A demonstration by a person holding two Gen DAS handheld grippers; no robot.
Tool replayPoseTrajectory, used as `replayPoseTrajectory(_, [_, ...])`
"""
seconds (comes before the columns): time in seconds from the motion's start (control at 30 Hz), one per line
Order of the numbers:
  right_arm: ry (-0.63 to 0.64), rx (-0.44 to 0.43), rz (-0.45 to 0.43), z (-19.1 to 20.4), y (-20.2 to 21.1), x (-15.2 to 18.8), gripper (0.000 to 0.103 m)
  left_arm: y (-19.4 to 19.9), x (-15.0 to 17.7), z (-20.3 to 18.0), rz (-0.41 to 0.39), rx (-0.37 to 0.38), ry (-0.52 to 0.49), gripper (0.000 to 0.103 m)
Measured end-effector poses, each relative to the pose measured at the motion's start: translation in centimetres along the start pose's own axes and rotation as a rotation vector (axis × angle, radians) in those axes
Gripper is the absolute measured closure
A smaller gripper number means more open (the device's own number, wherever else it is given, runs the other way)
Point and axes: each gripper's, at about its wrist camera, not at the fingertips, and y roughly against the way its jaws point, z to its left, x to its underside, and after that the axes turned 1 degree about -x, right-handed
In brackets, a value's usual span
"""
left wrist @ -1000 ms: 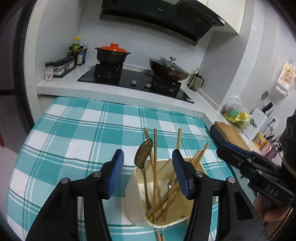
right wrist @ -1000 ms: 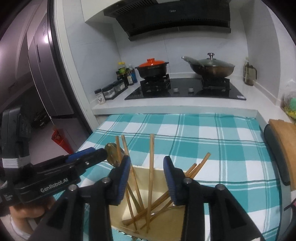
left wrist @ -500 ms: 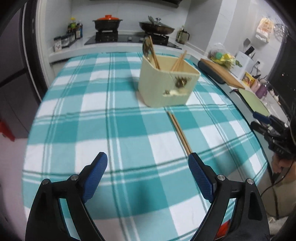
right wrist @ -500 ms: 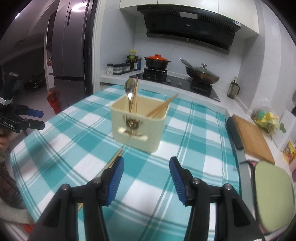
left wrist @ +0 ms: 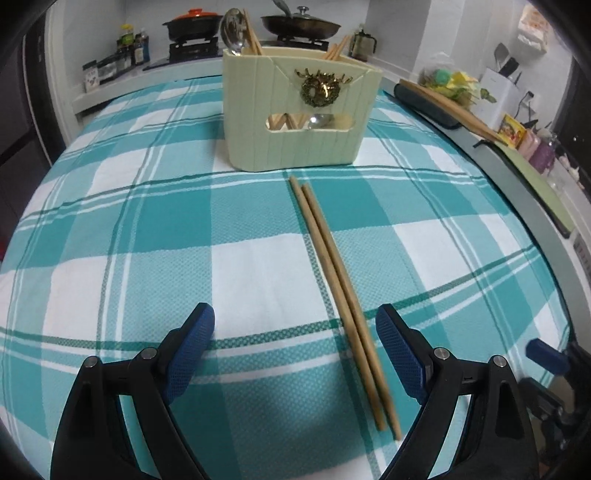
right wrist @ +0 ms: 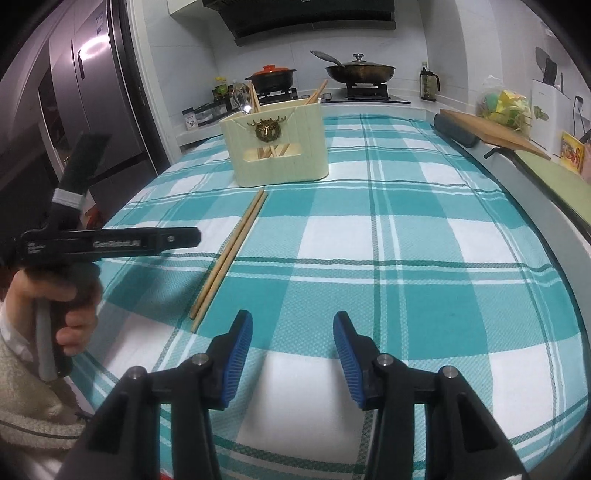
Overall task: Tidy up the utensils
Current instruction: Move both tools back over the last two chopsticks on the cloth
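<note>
A cream utensil holder (left wrist: 299, 110) with a gold emblem stands on the teal checked tablecloth and holds several chopsticks and a metal spoon (left wrist: 234, 31). It also shows in the right wrist view (right wrist: 275, 147). A pair of wooden chopsticks (left wrist: 340, 291) lies on the cloth in front of it, also in the right wrist view (right wrist: 231, 254). My left gripper (left wrist: 295, 350) is open and empty, low over the cloth, with the chopsticks' near ends between its fingers. My right gripper (right wrist: 291, 354) is open and empty, to the right of the chopsticks.
The tablecloth (left wrist: 147, 229) covers a round table. Behind it is a counter with a stove, an orange-lidded pot (right wrist: 271, 75), a wok (right wrist: 360, 72) and spice jars. A wooden board (right wrist: 491, 131) and a green mat lie at the right. A fridge (right wrist: 92, 92) stands left.
Both grippers have pulled back from above the holder to the near side of the table and dropped low. The left gripper's jaws have opened wider and now frame the chopsticks on the cloth.
</note>
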Motion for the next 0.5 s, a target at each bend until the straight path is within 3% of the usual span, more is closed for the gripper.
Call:
replayPoseTrajectory(0.23, [0.012, 0.014, -0.014, -0.1, 0.2, 0.6, 0.057, -2.7, 0.6, -0.7, 0.020, -0.111, -0.045, 0.011])
replayPoseTrajectory(0.33, [0.006, 0.024, -0.009, -0.5, 0.0, 0.7, 0.057, -3.0, 0.1, -0.6, 0.016, -0.115, -0.031, 0.012])
replayPoseTrajectory(0.43, [0.000, 0.025, -0.002, -0.7, -0.4, 0.6, 0.057, -3.0, -0.5, -0.4, 0.002, -0.107, -0.023, 0.031])
replayPoseTrajectory(0.5, [0.005, 0.021, 0.005, -0.5, -0.7, 0.4, 0.057, -2.9, -0.7, -0.7, -0.007, -0.086, -0.040, 0.060])
